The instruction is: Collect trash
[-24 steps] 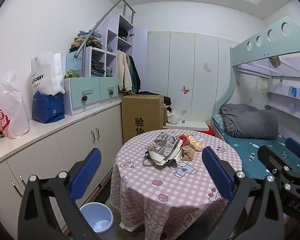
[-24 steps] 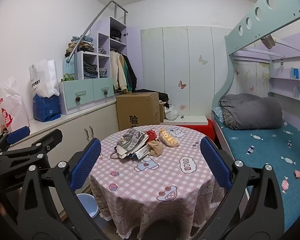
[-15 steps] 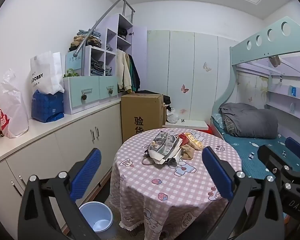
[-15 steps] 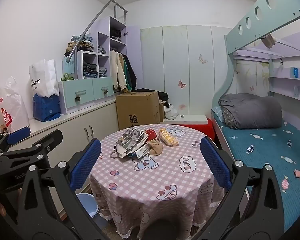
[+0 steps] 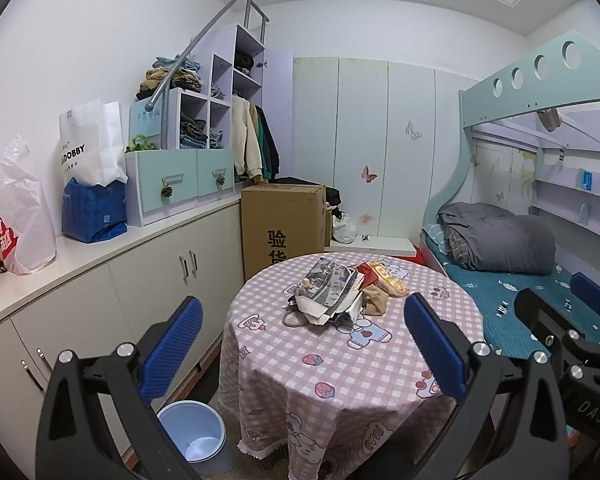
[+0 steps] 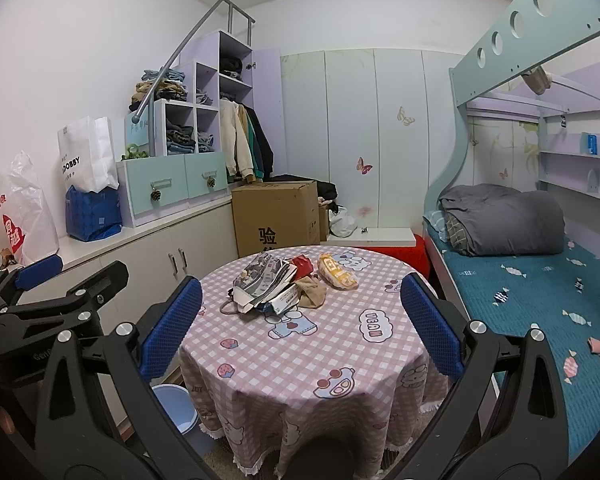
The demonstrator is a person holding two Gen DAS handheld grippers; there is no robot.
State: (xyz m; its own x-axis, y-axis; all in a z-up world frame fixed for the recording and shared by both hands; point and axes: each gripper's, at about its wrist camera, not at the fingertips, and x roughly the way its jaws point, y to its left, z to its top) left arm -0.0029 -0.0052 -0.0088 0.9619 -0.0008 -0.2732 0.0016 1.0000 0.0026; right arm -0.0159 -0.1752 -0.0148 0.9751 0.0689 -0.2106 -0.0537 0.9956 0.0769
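Observation:
A pile of trash sits on the far side of a round table with a pink checked cloth [image 5: 340,364] [image 6: 300,344]: crumpled printed paper [image 5: 328,292] [image 6: 266,282], a brown paper wad [image 5: 374,300] [image 6: 312,292], a red wrapper [image 6: 302,266] and a yellow snack bag [image 5: 390,280] [image 6: 338,274]. A light blue bin [image 5: 194,436] [image 6: 176,406] stands on the floor left of the table. My left gripper [image 5: 304,344] and right gripper [image 6: 296,332] are both open and empty, held short of the table, well back from the pile.
White low cabinets [image 5: 148,276] line the left wall, with bags on top. A cardboard box [image 5: 282,224] stands behind the table. A bunk bed with a grey quilt [image 6: 504,220] is on the right. Each gripper shows at the edge of the other's view.
Both views have drifted slightly; the table and trash pile sit a little lower and nearer in the left view. Both grippers stay open and empty.

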